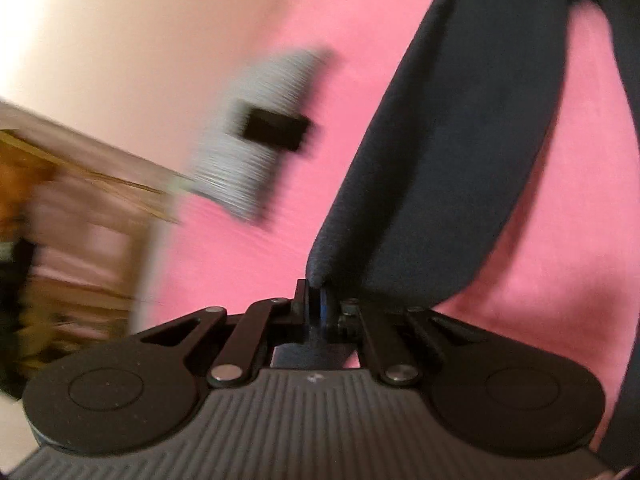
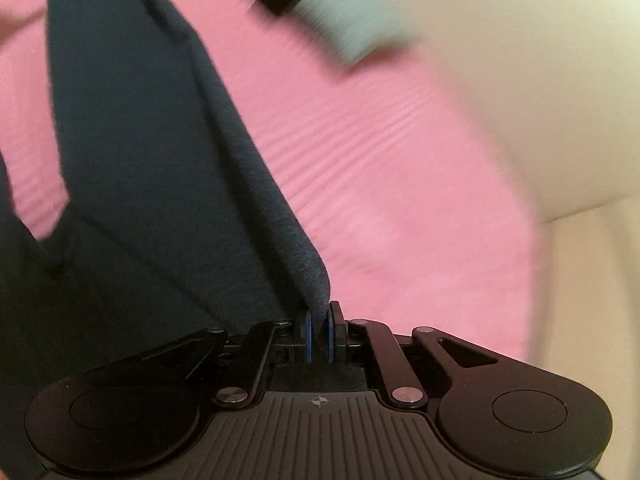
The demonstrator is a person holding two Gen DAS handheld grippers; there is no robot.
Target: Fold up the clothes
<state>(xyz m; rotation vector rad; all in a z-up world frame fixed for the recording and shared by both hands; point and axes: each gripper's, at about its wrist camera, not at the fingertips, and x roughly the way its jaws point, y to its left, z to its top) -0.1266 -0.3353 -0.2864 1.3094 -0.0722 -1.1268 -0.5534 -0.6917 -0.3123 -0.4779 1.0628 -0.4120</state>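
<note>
A dark navy garment (image 1: 452, 152) hangs over a pink bed sheet (image 1: 248, 248). My left gripper (image 1: 318, 300) is shut on a folded edge of it, and the cloth stretches up and to the right from the pads. In the right wrist view the same dark navy garment (image 2: 132, 152) runs up and to the left from my right gripper (image 2: 319, 320), which is shut on another edge of it between its blue pads (image 2: 308, 338). The cloth hangs taut and lifted off the pink sheet (image 2: 400, 200) in both views.
A folded grey striped item with a black patch (image 1: 256, 132) lies on the pink sheet, blurred; it also shows as the grey item (image 2: 340, 12) at the top of the right wrist view. A cream wall (image 2: 540, 80) and wooden furniture (image 1: 60, 200) border the bed.
</note>
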